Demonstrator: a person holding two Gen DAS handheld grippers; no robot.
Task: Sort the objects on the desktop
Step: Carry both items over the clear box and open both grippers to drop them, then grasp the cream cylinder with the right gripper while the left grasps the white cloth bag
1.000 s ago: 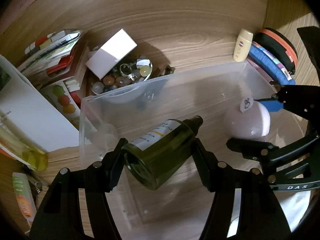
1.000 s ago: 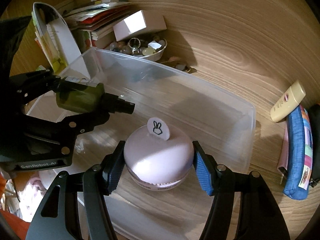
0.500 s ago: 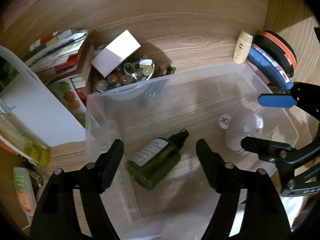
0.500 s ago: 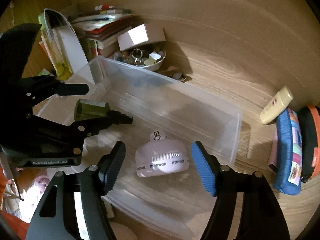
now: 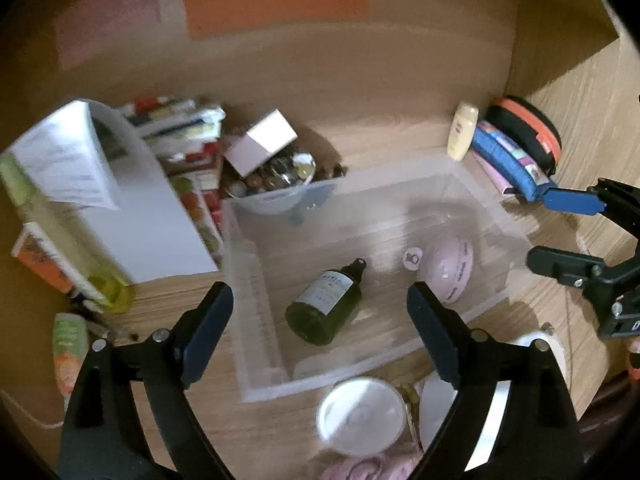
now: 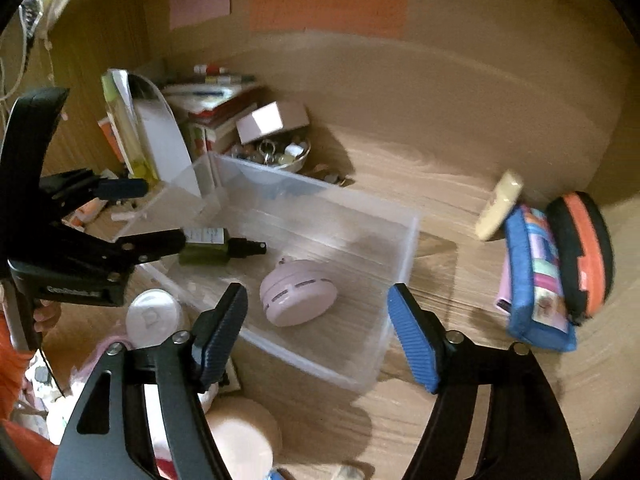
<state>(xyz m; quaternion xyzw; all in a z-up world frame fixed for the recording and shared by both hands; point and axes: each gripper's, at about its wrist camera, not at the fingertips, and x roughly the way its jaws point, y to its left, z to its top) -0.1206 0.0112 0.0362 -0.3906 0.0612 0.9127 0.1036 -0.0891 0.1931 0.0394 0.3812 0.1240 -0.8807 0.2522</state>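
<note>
Both jaws are opening wide, empty: left gripper (image 5: 320,312), right gripper (image 6: 318,320). Below, a clear bin (image 5: 488,200) (green bottle (image 5: 326,306), pink gadget (image 6: 298,292) inside) sits on the wooden desk (image 6: 440,160).

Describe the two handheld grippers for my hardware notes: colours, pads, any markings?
Both are black, two-fingered frames with silver screws. The left gripper has dark ribbed pads and white lettering, too blurred to read, on its body in the right wrist view. The right gripper has one bright blue ribbed pad and one dark pad. An orange sleeve shows behind the left gripper.
</note>
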